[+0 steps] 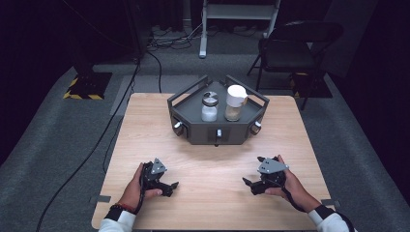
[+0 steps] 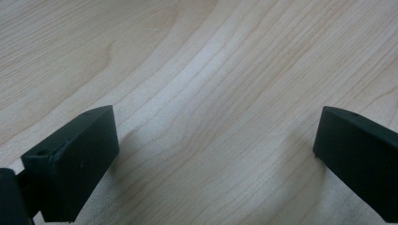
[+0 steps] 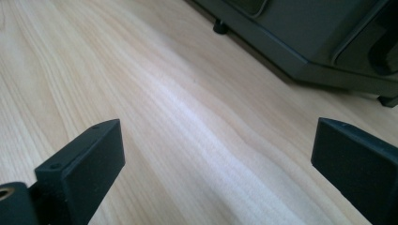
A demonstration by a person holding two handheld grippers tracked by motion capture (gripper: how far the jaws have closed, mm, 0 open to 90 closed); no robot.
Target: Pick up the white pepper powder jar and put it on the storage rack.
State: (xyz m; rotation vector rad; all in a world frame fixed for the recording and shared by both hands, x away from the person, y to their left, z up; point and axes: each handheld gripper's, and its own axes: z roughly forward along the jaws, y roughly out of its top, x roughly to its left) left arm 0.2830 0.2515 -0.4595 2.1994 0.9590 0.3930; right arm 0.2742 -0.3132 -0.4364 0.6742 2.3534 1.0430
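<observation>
High view: both grippers' jaws spread, holding nothing, over pale wooden table (image 1: 212,159) on grey carpet (image 1: 58,125).

No lettering, no labels, no numbers to read anywhere here; the only sign is the yellow-and-black hazard striping (image 1: 83,92) on the floor, well beyond the jaws.
</observation>
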